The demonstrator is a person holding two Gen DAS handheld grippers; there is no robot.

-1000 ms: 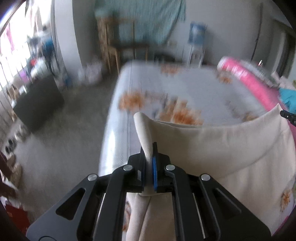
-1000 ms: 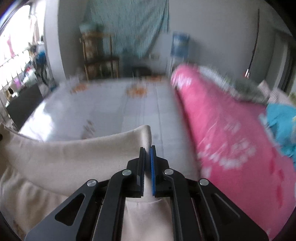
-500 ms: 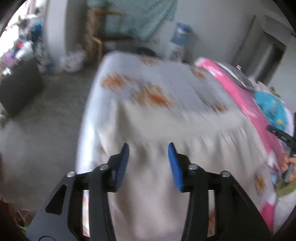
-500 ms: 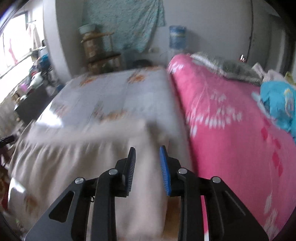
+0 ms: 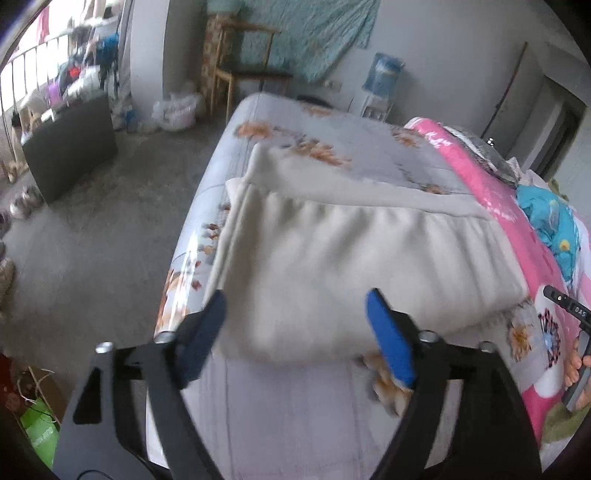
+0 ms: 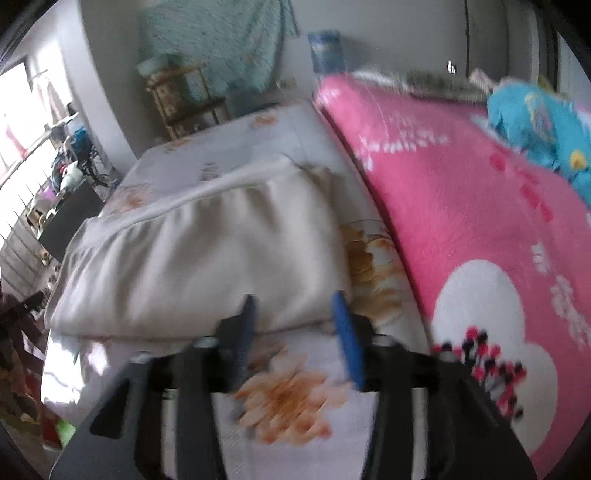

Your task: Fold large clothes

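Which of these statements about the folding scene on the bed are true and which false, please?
1. The cream garment lies folded on the floral sheet. True.
2. The left tongs clamp the garment's corner. False: they are open, having just been opening, with nothing held.
3. A pink blanket lies beside the garment. True.
4. The right tongs grip the blanket. False: they are open and empty, having just been opening.
5. A turquoise cloth hangs on the far wall. True.
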